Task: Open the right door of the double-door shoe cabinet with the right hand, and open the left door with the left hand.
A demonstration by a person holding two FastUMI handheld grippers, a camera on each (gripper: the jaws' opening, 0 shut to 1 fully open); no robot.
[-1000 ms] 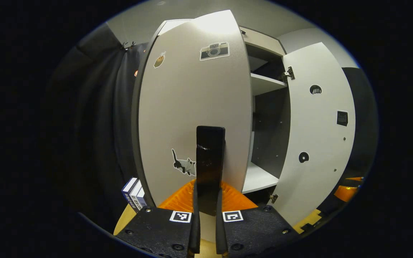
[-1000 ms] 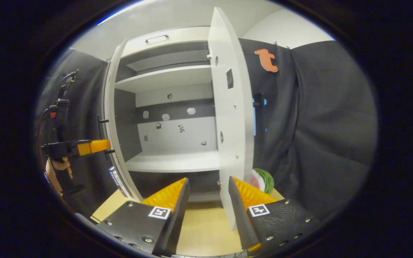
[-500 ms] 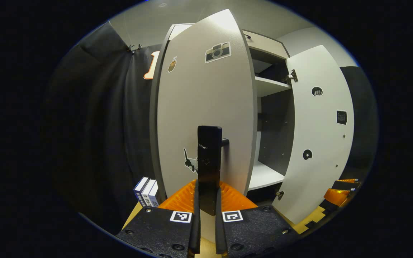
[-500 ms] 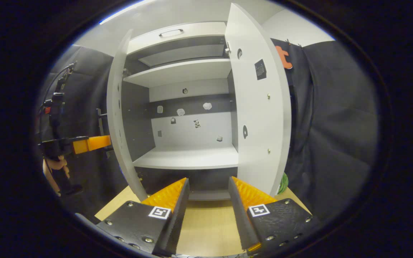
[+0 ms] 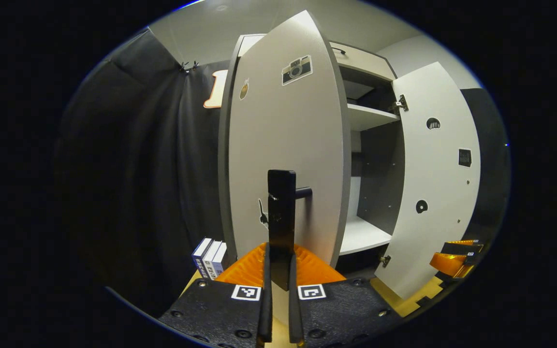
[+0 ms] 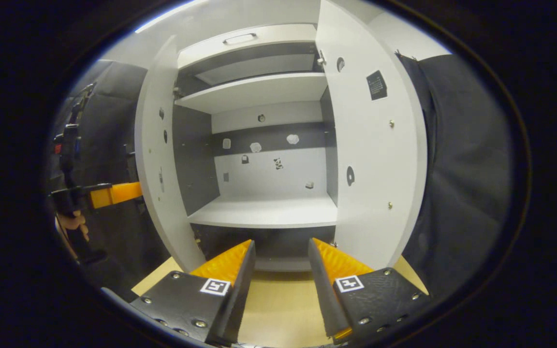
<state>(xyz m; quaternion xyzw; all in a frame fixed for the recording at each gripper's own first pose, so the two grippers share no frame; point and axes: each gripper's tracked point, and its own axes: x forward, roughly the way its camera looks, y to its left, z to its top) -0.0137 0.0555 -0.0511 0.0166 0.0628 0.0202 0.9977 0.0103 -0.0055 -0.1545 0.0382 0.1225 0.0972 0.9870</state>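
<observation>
L door handle (image 5: 282, 220) btwn L gripper (image 5: 277, 270) fingers

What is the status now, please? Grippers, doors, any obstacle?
Left gripper shut on left door handle; right gripper open, empty. Left door and right door both open. Nothing blocking.

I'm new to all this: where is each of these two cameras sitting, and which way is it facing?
Left gripper view: rides on the left tool, facing the outside of the left door; its own fingers press on the black door handle.
Right gripper view: rides on the right tool, facing straight into the open cabinet's shelves; its own fingers stand apart, holding nothing.
Shared: both doors and the shelves; each also catches the other tool, and the right gripper view shows the hand holding it.
</observation>
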